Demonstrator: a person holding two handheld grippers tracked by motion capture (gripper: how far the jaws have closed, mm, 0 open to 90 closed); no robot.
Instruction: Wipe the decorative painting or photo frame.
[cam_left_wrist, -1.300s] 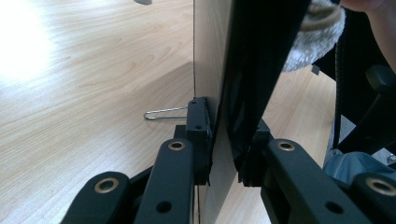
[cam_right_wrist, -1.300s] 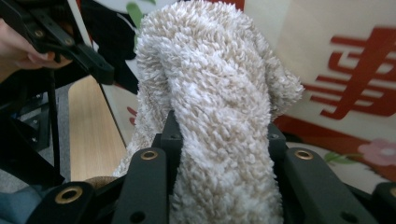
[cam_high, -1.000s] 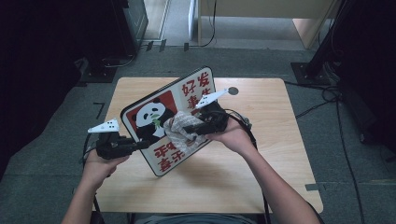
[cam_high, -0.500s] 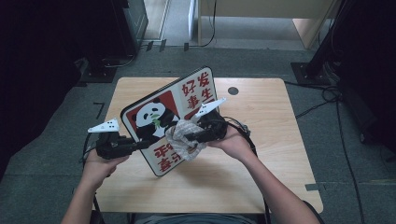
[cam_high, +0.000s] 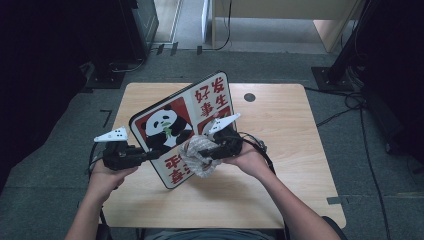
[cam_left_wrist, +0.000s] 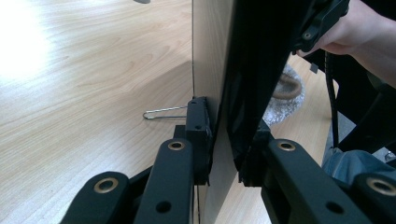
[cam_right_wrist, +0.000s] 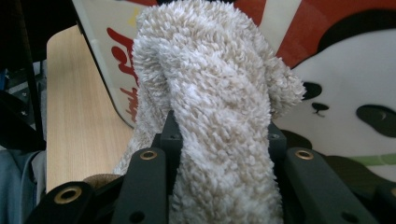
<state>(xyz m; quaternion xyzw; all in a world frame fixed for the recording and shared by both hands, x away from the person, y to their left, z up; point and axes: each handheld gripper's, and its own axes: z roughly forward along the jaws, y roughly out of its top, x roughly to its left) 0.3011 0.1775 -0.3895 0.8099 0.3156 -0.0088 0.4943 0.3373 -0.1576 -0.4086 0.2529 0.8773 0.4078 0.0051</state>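
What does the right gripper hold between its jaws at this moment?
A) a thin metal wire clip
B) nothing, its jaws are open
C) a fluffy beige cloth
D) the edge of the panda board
C: in the right gripper view, the right gripper is shut on the fluffy beige cloth, bunched in front of the panda board, whose edge the left gripper clamps.

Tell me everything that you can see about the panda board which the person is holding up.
The panda board is a flat panel with rounded corners and a dark rim. Its face shows a black-and-white panda on red and white, plus red Chinese characters in four sections. It stands tilted on one corner on the wooden table. The left gripper clamps its edge, one jaw on each side; in the left gripper view its back looks plain and pale. The right gripper presses a fluffy beige cloth against its front.
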